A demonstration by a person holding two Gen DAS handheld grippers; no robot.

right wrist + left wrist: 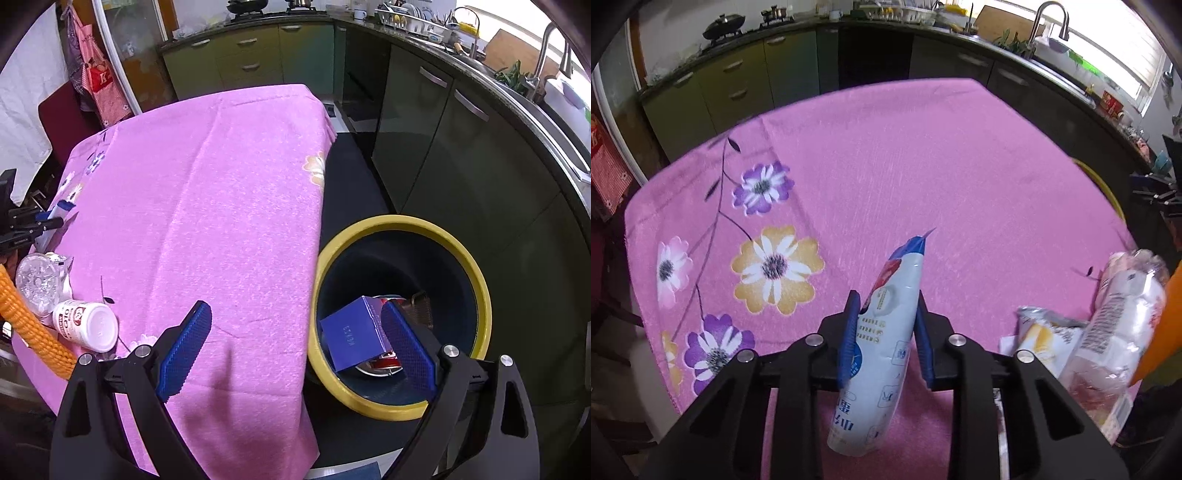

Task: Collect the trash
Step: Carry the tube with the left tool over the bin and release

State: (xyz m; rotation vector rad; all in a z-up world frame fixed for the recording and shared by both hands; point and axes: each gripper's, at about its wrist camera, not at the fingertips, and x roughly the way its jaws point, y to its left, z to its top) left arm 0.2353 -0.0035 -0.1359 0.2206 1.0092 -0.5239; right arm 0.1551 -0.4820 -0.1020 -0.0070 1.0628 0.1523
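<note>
My left gripper (886, 295) is shut on a white and blue pouch (882, 332), which stands tilted between the blue pads above the pink flowered tablecloth (923, 166). The right wrist view shows that pouch (55, 218) far left. My right gripper (295, 306) is open and holds nothing; it hangs over the table's right edge and a yellow-rimmed bin (476, 280). Inside the bin lie a blue box (351, 339) and a red can (384, 360). A crushed clear bottle (1115, 332), a snack wrapper (1045, 332) and a white jar (88, 325) lie on the cloth.
An orange ribbed tube (33, 325) crosses the table's near left corner beside the jar. Green kitchen cabinets (443, 147) and a sink counter (1052, 62) run behind and to the right of the table. The bin stands on the dark floor against the table's right side.
</note>
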